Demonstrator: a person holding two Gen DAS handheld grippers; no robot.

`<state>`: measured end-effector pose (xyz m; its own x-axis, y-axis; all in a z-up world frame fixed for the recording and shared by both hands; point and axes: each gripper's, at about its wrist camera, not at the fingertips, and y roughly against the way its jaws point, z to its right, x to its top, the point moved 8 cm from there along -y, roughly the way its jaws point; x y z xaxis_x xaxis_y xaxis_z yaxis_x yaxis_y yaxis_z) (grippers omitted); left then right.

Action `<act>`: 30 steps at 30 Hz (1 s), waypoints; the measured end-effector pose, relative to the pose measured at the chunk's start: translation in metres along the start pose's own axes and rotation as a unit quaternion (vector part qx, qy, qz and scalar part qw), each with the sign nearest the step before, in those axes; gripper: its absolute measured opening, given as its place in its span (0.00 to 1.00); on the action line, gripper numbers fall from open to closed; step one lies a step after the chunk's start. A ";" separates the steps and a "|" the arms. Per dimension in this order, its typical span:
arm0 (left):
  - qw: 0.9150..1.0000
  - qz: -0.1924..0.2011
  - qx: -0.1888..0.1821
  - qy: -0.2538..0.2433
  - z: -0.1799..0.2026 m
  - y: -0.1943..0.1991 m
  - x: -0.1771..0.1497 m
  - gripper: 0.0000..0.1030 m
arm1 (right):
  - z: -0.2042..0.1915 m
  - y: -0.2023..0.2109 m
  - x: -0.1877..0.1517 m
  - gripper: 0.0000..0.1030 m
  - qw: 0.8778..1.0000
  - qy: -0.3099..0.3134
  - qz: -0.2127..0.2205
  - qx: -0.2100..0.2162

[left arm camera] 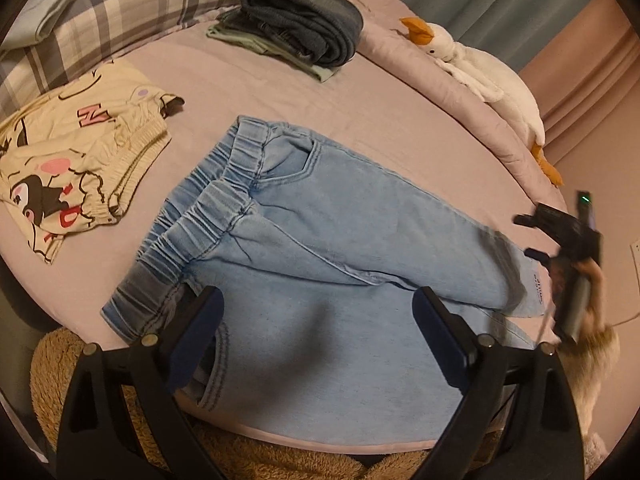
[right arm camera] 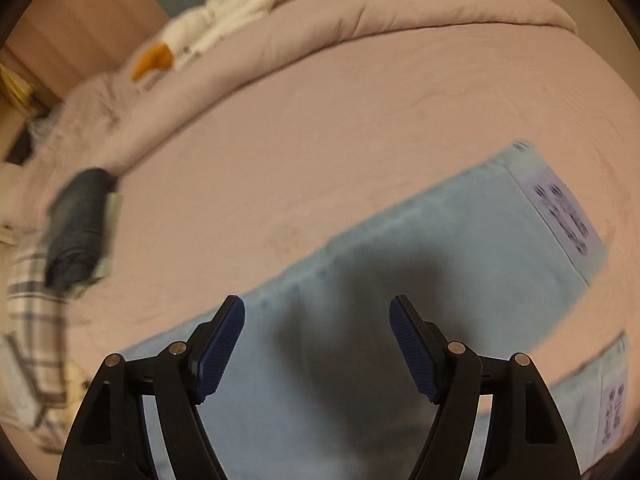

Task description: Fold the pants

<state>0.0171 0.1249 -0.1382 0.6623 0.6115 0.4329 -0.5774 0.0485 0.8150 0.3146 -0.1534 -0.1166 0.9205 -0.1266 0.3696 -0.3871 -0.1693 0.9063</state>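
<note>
Pants [left arm camera: 320,232] lie waistband at 10 o'clock, cuffs at 4 o'clock. Left gripper [left arm camera: 316,332] and right gripper [right arm camera: 316,344] hover above, jaws wide, empty; right nearer cuffs.

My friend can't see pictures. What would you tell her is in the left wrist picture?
Light blue jeans lie on a pink bed, with the open left gripper hovering above them. Cartoon-print shorts, a folded clothes stack and a toy goose lie around them.
</note>
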 end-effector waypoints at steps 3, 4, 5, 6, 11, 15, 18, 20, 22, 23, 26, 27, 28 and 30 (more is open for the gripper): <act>1.000 -0.005 -0.002 0.008 -0.003 -0.003 0.000 0.93 | -0.002 -0.032 0.010 0.73 0.998 -0.001 -0.015 -0.054; 1.000 -0.008 -0.002 0.009 -0.004 -0.004 -0.001 0.93 | -0.002 -0.042 0.012 0.73 0.998 -0.008 -0.024 -0.059; 1.000 -0.011 -0.003 0.009 -0.004 -0.005 -0.002 0.93 | 0.002 -0.057 0.013 0.73 0.997 -0.017 -0.035 -0.073; 1.000 -0.013 -0.002 0.008 -0.004 -0.006 -0.003 0.93 | 0.007 -0.064 0.013 0.73 0.995 -0.023 -0.040 -0.085; 1.000 -0.026 0.000 0.011 -0.008 -0.015 -0.007 0.93 | 0.011 -0.072 0.011 0.77 0.992 -0.002 -0.010 -0.125; 0.999 -0.033 -0.011 0.016 -0.005 -0.017 -0.009 0.93 | 0.014 -0.073 0.011 0.70 0.993 0.006 0.012 -0.120; 1.000 -0.026 -0.011 0.012 -0.003 -0.015 -0.008 0.93 | 0.029 -0.066 0.010 0.28 0.991 -0.010 0.024 -0.134; 0.999 -0.027 -0.013 0.014 -0.002 -0.016 -0.009 0.93 | 0.038 -0.064 0.011 0.05 0.990 -0.016 0.027 -0.135; 0.999 -0.028 -0.018 0.013 0.001 -0.016 -0.010 0.93 | 0.041 -0.060 0.009 0.01 0.993 -0.021 0.028 -0.113; 0.999 -0.027 -0.018 0.012 0.002 -0.015 -0.010 0.93 | 0.045 -0.051 0.005 0.01 0.995 -0.031 0.029 -0.095; 1.000 -0.021 -0.020 0.008 0.008 -0.013 -0.009 0.93 | 0.044 -0.019 0.004 0.01 0.996 -0.040 0.057 -0.053; 1.000 -0.018 -0.021 0.006 0.011 -0.013 -0.008 0.93 | 0.045 0.003 -0.001 0.01 0.996 -0.036 0.077 -0.036; 1.000 -0.016 -0.021 0.003 0.013 -0.012 -0.008 0.93 | 0.047 0.020 -0.007 0.01 0.995 -0.036 0.092 -0.020; 1.000 -0.015 -0.021 -0.001 0.017 -0.012 -0.008 0.93 | 0.050 0.054 -0.020 0.01 0.993 -0.031 0.117 0.012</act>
<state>0.0269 0.1063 -0.1449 0.6813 0.6073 0.4087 -0.5761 0.1004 0.8112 0.2726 -0.2088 -0.0858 0.8003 -0.2244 0.5561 -0.5923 -0.1514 0.7913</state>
